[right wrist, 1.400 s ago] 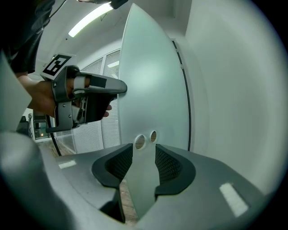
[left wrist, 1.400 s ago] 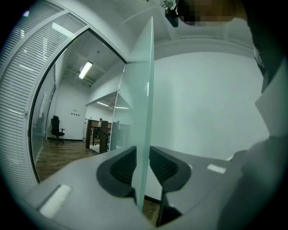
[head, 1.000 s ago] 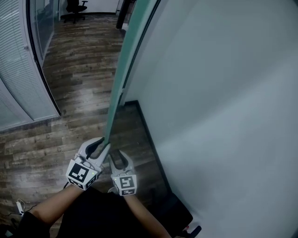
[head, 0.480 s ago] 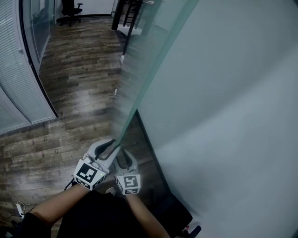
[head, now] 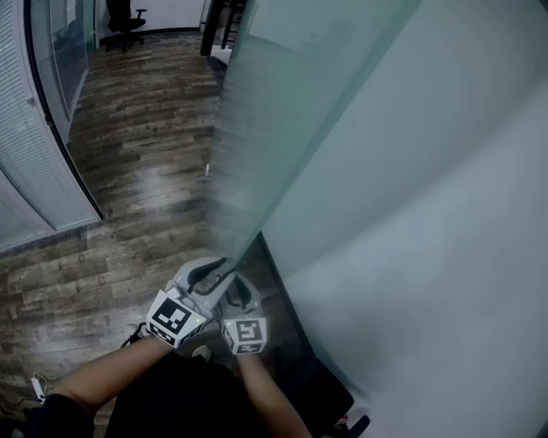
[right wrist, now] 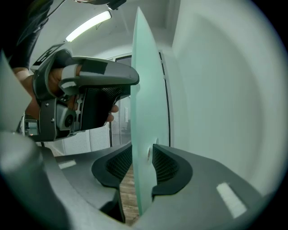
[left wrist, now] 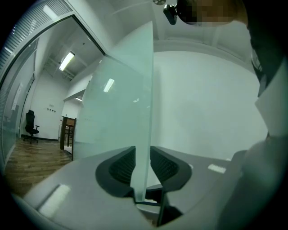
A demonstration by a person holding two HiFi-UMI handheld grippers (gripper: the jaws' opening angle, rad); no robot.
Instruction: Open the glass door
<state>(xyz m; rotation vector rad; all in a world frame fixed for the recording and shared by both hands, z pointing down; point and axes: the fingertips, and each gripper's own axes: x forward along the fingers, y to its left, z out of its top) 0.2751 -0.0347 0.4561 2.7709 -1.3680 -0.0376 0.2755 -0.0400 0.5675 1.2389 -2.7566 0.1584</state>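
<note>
Glass door [head: 274, 128] stands partly open beside the wall [head: 445, 214]. Right gripper [head: 238, 295] pinches its free edge for leverage to swing it. Left gripper [head: 208, 275] grips there too, its jaws just opening slightly.

We see a pale green, frosted glass door [head: 282, 111], a floor [head: 128, 171] of streaked brown wood planks, a plain whitish-grey wall [head: 445, 239], white slatted blinds [head: 30, 175] and a black chair [head: 121, 17]
</note>
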